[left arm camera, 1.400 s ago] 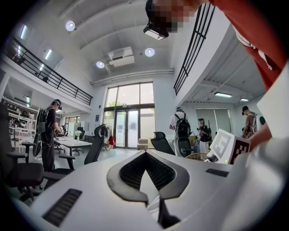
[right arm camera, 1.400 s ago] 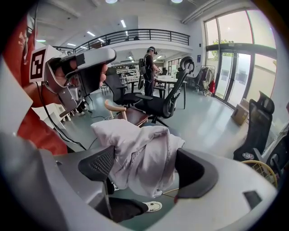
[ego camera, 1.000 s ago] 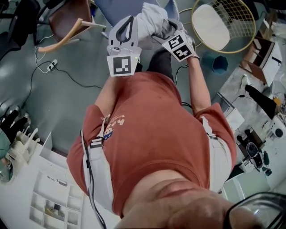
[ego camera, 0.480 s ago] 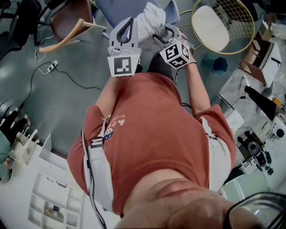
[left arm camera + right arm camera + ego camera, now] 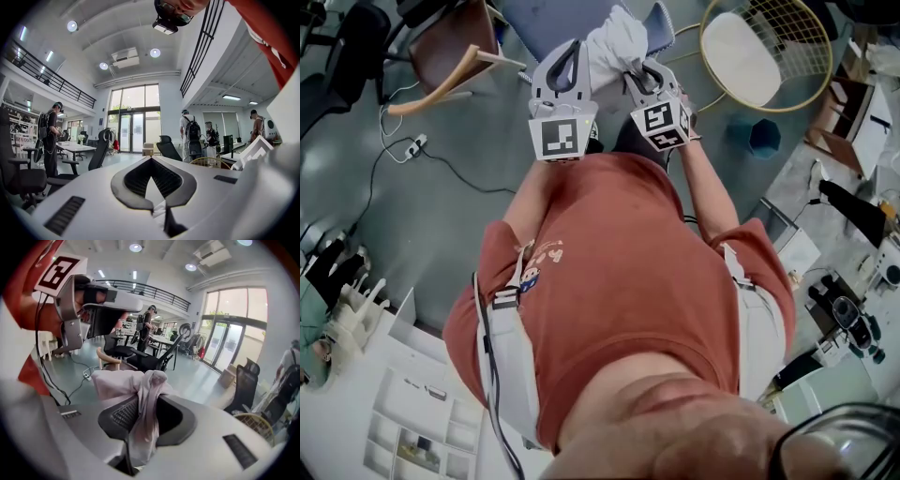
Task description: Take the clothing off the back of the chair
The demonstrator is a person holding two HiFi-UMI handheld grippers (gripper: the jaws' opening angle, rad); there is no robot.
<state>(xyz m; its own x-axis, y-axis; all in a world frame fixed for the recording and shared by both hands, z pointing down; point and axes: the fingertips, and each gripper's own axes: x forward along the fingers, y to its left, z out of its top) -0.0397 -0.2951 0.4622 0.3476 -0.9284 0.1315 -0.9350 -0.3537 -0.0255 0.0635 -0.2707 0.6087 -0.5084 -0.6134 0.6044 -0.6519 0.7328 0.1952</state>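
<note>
Two grippers held up close together in front of the person. The right gripper (image 5: pixel 140 426) is clamped on the clothing (image 5: pixel 617 42), a pale, whitish garment. Its own view shows a twist of fabric running through the loop between the dark pads (image 5: pixel 121 416), pinched where the jaws meet, with the rest bunched in a lump past the tips. The left gripper (image 5: pixel 153 187) has its jaws pressed together too. Through its loop you mostly see floor, and there's a tiny white sliver right at the seam (could be an edge of the garment, could be gripper, honestly can't tell).

From the head view the bundle sits just beyond both grippers, touching the right one and right beside the tip of the left. Behind it is a blue-grey chair (image 5: pixel 546 17). From above the garment overlaps it, and I can't say whether cloth and chair touch. In the right gripper view the bundle is up in the jaws with open floor and a few black office chairs (image 5: pixel 145 361) beyond it.

Off to the person's left there's a wooden chair (image 5: pixel 441 54), with a white power strip (image 5: pixel 413 141) on the floor near it. To the right, a gold wire chair (image 5: pixel 811 33) with a white cushion, and a small blue bin (image 5: pixel 762 136) just beside it. The red shirt (image 5: pixel 619 281) fills the middle of the head view
</note>
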